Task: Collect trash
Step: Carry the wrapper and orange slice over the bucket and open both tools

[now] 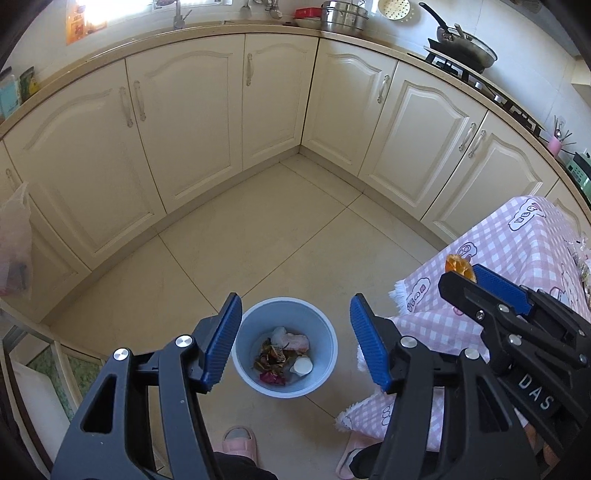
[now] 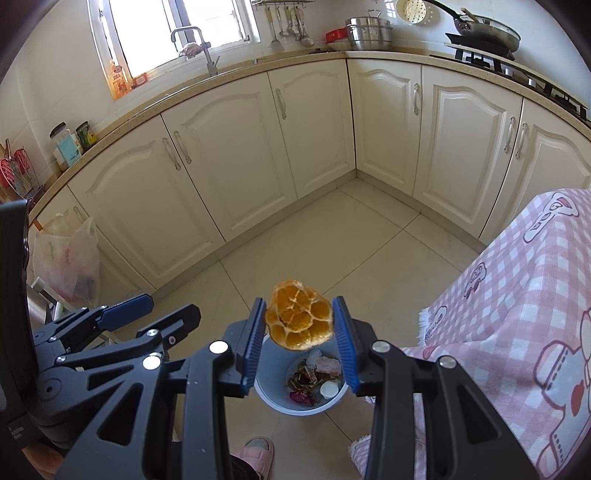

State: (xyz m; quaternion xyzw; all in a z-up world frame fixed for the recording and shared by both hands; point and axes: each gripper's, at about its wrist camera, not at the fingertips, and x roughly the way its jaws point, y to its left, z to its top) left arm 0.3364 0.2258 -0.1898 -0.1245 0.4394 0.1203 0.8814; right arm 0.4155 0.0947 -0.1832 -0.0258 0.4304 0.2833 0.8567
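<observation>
several scraps (image 1: 282,354) in the blue bin (image 1: 325,347)

Orange peel (image 2: 299,319) above littered blue bin (image 2: 266,391)

A home kitchen: cream cabinets (image 2: 229,166) line the corner, with a sink tap (image 2: 199,48) under a window (image 2: 177,33), a steel pot (image 2: 369,33), and a frying pan (image 2: 487,29) on the stove (image 2: 517,70).

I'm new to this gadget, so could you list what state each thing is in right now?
Left tongs: open, empty.
Right tongs: shut on orange peel.
Bin: upright, no lid, partly filled with scraps.
Cabinet doors: closed.
Plastic bag: hanging, something inside.
</observation>
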